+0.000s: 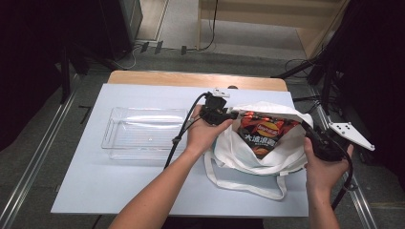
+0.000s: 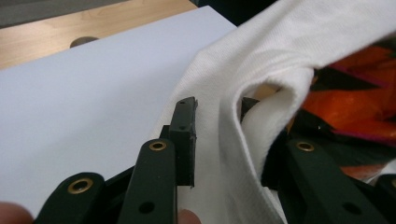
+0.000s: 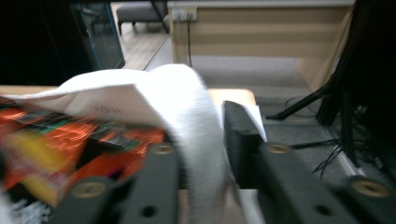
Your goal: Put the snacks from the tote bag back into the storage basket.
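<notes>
Ahead of you on the left a clear plastic tray [image 1: 143, 131] lying on the white sheet [image 1: 95, 186], your wooden table [image 1: 191, 78] edging out beyond it, black cables [image 1: 200, 47] trailing over the grey floor [image 1: 248, 57] farther back

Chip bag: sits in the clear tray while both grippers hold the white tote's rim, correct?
Not quite. The chip bag sits inside the white tote, not in the clear tray, as the high view shows. Left gripper and right gripper do hold the tote's rim.
</notes>
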A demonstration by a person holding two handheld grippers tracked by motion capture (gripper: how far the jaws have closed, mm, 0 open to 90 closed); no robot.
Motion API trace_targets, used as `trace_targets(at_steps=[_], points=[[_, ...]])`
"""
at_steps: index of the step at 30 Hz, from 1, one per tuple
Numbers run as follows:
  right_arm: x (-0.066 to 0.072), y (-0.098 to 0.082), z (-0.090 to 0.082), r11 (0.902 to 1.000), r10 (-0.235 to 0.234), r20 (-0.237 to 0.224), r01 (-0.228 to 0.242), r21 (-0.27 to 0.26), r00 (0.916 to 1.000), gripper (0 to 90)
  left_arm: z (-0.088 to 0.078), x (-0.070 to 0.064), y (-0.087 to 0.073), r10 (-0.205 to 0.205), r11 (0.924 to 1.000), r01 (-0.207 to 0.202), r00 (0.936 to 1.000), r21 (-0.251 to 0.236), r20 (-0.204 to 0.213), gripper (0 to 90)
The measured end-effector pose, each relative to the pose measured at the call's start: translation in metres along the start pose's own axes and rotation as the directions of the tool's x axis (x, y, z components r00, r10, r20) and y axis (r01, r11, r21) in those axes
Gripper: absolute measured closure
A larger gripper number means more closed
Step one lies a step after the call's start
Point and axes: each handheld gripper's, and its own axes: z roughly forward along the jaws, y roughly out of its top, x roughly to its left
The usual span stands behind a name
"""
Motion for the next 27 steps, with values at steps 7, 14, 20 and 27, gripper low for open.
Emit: trace_targets(at_steps=[7, 14, 20, 27], points=[[-0.012, -0.007, 0.026, 0.9957, 0.067, -0.030, -0.065, 0.067, 0.9973, 88.9, 0.007, -0.003, -0.014, -0.031, 0.9994, 0.031, 0.9991, 0.012, -0.030, 63.0], [-0.026, -0.035, 0.062, 0.9666, 0.156, -0.073, -0.137, 0.216, 0.9850, 84.5, 0.020, -0.003, -0.028, -0.071, 0.9964, 0.072, 0.9971, 0.046, -0.029, 78.3], [-0.033, -0.035, 0.055, 0.9728, 0.178, -0.143, -0.152, 0.174, 0.9735, 47.6, 0.022, 0.004, -0.029, -0.147, 0.9883, 0.147, 0.9891, 0.043, 0.006, 76.4], [-0.030, -0.031, 0.012, 0.9909, 0.124, -0.105, -0.118, 0.065, 0.9867, 53.1, 0.025, 0.004, -0.026, -0.131, 0.9889, 0.130, 0.9913, 0.072, 0.009, 68.5]])
